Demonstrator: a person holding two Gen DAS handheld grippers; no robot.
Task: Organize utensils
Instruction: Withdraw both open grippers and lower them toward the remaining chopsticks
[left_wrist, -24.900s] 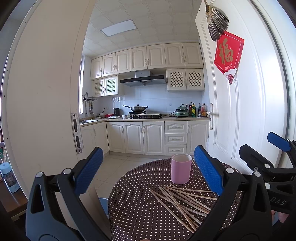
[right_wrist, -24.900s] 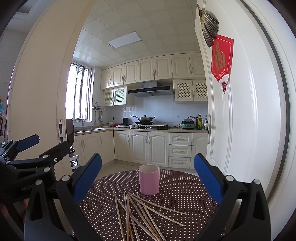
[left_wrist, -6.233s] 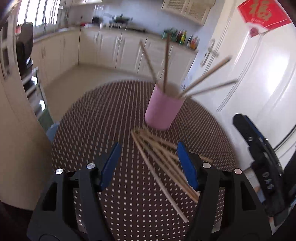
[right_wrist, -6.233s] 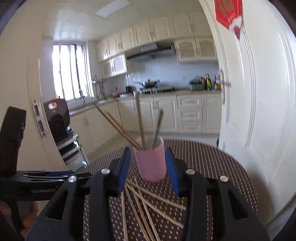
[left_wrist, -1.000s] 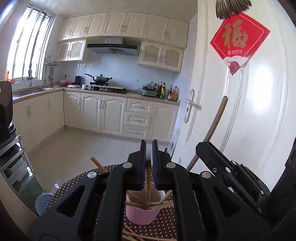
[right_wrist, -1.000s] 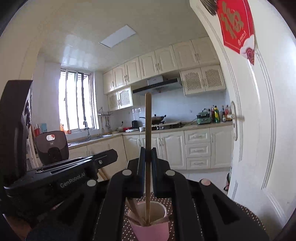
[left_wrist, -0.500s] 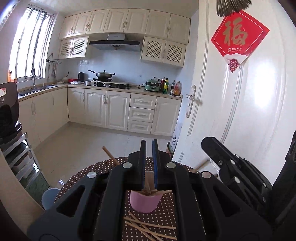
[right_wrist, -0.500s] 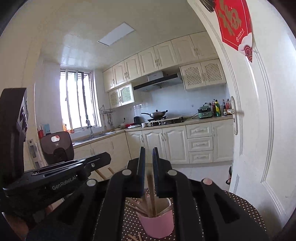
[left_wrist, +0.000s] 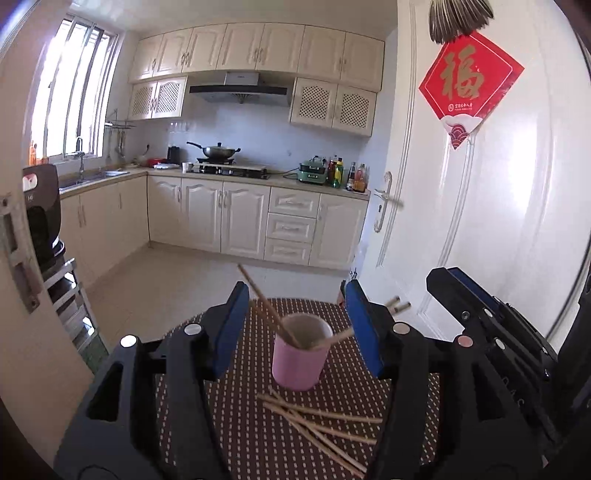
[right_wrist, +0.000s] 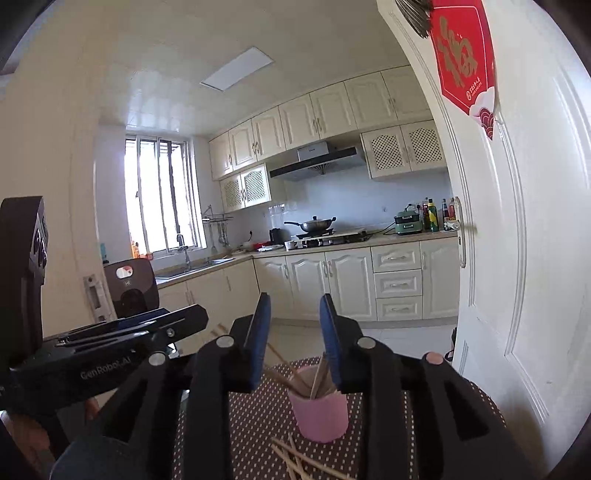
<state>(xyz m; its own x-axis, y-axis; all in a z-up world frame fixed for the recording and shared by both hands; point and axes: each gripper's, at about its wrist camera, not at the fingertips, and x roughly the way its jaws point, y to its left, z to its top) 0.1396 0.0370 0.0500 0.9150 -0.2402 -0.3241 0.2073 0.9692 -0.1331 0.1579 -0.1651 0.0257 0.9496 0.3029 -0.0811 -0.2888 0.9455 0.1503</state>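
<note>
A pink cup stands on the brown dotted tablecloth with several wooden chopsticks leaning in it. More loose chopsticks lie fanned out in front of it. My left gripper hangs a little before and above the cup, its jaws opening with nothing gripped. In the right wrist view the cup sits beyond my right gripper, whose jaws are opening too and are empty. The left gripper shows at its left, and loose chopsticks lie at the bottom.
A white door with a red paper decoration stands close on the right of the round table. A door frame and a black appliance on a rack are at the left. Kitchen cabinets lie beyond.
A second ago each gripper was shut on an upright chopstick over the cup. Both chopsticks now rest in the cup, and both grippers have drawn back and opened their jaws.
</note>
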